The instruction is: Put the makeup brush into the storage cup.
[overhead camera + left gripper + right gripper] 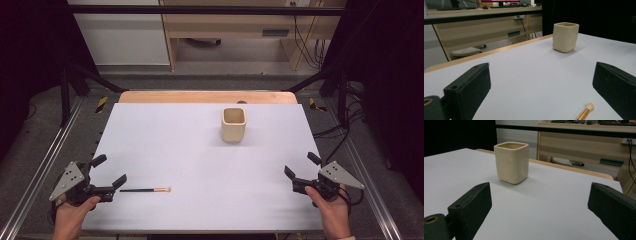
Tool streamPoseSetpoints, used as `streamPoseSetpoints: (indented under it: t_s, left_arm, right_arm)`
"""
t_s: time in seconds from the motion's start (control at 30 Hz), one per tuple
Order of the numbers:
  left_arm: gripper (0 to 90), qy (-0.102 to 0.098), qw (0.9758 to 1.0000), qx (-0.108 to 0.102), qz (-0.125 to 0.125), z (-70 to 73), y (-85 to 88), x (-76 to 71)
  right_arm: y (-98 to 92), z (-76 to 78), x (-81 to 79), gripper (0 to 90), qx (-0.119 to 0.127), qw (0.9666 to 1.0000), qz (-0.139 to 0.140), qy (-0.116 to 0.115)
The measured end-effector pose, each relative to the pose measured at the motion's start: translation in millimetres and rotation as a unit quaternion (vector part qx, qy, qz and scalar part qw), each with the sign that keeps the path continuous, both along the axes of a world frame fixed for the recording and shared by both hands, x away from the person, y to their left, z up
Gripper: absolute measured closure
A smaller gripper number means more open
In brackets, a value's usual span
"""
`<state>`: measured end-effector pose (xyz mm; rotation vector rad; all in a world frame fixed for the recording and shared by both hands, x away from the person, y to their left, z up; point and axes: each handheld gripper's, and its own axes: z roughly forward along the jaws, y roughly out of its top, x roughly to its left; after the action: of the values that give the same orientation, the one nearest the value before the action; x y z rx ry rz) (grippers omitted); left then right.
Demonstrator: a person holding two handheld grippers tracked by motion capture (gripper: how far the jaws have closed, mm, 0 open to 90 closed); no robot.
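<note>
A cream square cup [234, 124] stands upright on the white table, right of centre toward the back; it also appears far off in the left gripper view [565, 37] and closer in the right gripper view [511, 162]. A thin brush [146, 190] with a black handle and pale tip lies flat near the front left; its tip [587, 108] lies between the left jaws' line of sight. My left gripper [109, 171] rests open at the front left corner, just left of the brush. My right gripper [301, 165] stands open at the front right, holding nothing.
The white table sheet [200, 150] has a wooden edge [207, 97] at the back. Metal frame rails [35, 175] run along both sides. Beyond the table stand a wooden desk and cables [305, 40].
</note>
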<state>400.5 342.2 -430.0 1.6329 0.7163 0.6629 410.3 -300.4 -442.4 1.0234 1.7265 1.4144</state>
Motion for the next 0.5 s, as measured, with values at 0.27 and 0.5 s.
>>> streamPoseSetpoints:
  t_s: [0.27,0.5]
  left_arm:
    - [1.3,0.009,0.9995,0.027,-0.016,7.3,-10.0,-0.1]
    - [1.5,0.039,0.9912,0.112,-0.059,19.4,-21.1,4.6]
  right_arm:
    - [0.7,-0.4,-1.5,5.2,0.000,1.0000,-0.002,0.001]
    - [1.2,-0.4,-1.6,4.2,0.005,1.0000,-0.001,0.002]
